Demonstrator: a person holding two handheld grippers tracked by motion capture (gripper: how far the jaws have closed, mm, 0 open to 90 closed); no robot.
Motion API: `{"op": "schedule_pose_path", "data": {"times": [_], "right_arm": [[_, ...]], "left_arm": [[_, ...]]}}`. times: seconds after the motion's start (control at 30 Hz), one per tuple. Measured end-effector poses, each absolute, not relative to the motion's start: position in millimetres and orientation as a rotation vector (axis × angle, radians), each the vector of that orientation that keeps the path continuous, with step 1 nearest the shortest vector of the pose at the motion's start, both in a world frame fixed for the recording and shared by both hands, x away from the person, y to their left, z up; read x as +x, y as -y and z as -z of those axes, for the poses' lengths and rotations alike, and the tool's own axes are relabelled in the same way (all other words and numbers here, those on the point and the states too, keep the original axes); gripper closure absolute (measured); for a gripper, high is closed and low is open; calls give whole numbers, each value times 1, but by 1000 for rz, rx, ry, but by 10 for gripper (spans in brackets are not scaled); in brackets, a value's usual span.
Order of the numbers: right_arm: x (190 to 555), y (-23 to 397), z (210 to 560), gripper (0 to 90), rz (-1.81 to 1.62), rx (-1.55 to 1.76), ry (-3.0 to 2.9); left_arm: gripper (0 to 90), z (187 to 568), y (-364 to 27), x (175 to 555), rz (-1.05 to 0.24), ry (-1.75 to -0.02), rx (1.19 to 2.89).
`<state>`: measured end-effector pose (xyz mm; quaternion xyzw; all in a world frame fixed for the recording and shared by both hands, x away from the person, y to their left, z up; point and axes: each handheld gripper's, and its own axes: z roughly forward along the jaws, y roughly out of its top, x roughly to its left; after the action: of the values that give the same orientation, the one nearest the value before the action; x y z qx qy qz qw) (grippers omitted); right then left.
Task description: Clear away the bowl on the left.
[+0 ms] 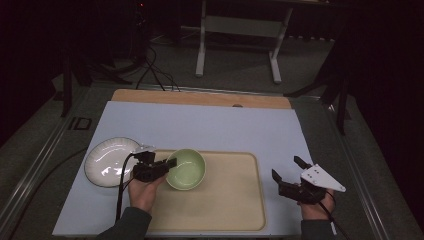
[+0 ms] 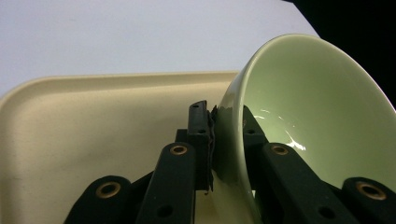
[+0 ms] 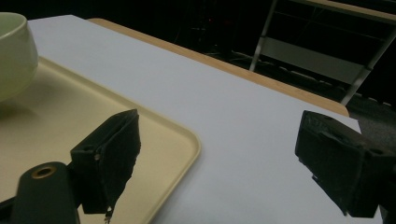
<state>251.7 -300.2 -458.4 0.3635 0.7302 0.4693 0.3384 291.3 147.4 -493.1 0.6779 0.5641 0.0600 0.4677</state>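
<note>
The left tool point(image 1: 167, 165) was clamped on the rim of a pale green bowl point(image 1: 186, 169), one jaw outside the wall and the other inside, as the left gripper view showed close up, where the left tool point(image 2: 226, 140) pinched the bowl point(image 2: 308, 107) at its near edge. The bowl sat toward the 10 o'clock corner of a beige tray point(image 1: 235, 200), and in the left gripper view it appeared tilted, though whether it was lifted clear of the tray point(image 2: 84, 121) could not be told.

A white plate point(image 1: 107, 160) lay on the light blue mat point(image 1: 200, 125) at 9 o'clock from the bowl, just beside the tray's left edge and apart from the bowl. The mat covered most of the tabletop point(image 1: 200, 97), whose wooden strip showed along the far side at 12 o'clock.

The right tool point(image 1: 286, 170) stood at 3 o'clock from the tray, over the mat beyond the tray's right edge, its jaws spread wide and gripping nothing. In the right gripper view the right tool point(image 3: 219, 163) framed the tray's corner point(image 3: 177, 140) and bare mat point(image 3: 243, 121), with the bowl point(image 3: 14, 51) at the far left edge.
</note>
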Motion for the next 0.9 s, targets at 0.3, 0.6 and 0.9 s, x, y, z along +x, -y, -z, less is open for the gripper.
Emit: {"op": "schedule_pose_path", "data": {"times": [0.3, 0.6, 0.9], "right_arm": [[252, 300, 458, 137, -1222, 948, -1902], [252, 300, 458, 137, -1223, 950, -1902], [252, 300, 458, 137, -1224, 949, -1902]], "left_arm": [[814, 499, -139, 292, -138, -1381, 1695], [814, 505, -129, 293, -147, -1370, 1738], [812, 514, -121, 295, -162, -1379, 1782]]}}
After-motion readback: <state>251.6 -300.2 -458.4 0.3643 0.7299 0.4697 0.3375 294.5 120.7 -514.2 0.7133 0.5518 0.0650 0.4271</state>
